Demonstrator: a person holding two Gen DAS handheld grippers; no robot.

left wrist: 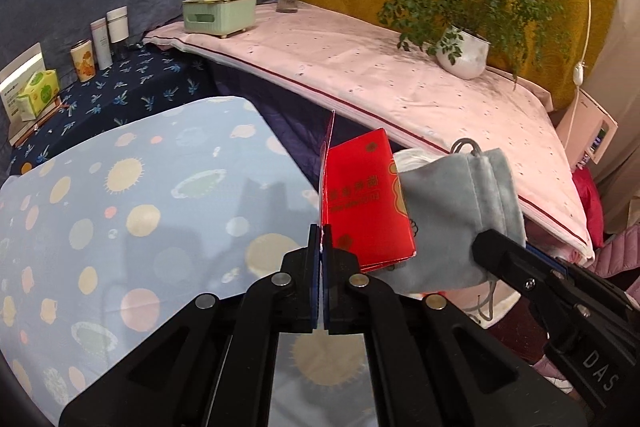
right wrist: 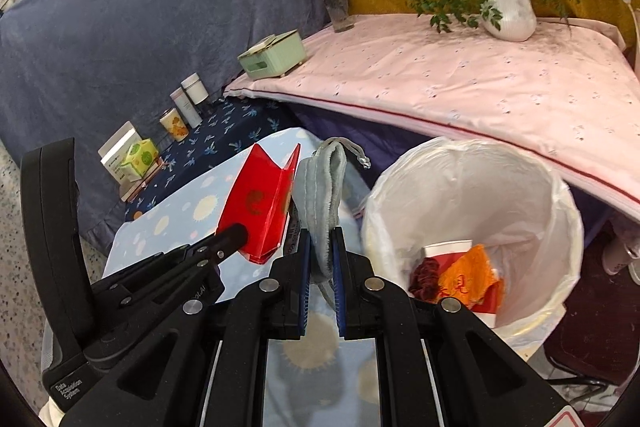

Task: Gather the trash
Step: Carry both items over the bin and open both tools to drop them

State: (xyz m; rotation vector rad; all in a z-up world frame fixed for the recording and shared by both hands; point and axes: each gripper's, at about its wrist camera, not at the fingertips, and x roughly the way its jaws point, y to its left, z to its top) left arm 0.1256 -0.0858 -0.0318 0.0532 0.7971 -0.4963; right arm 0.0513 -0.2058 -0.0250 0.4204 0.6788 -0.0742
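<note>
My left gripper (left wrist: pixel 321 231) is shut on the edge of a folded red paper box (left wrist: pixel 366 201) and holds it above the light blue patterned cloth (left wrist: pixel 140 211). The red box also shows in the right wrist view (right wrist: pixel 262 211), left of my right gripper. My right gripper (right wrist: pixel 322 233) is shut on a grey drawstring pouch (right wrist: pixel 324 195), which hangs between its pads; it also shows in the left wrist view (left wrist: pixel 460 211), right of the red box. A white-lined trash bin (right wrist: pixel 556 195) stands to the right of both, with red and orange scraps (right wrist: pixel 464 275) inside.
A pink-covered raised surface (right wrist: pixel 460 75) holds a potted plant (right wrist: pixel 508 11), a flower vase (right wrist: pixel 336 3) and a green box (right wrist: pixel 274 57). A dark blue floral cloth (left wrist: pixel 132 91) carries cans, bottles and a green tissue box (left wrist: pixel 38 93) at the left.
</note>
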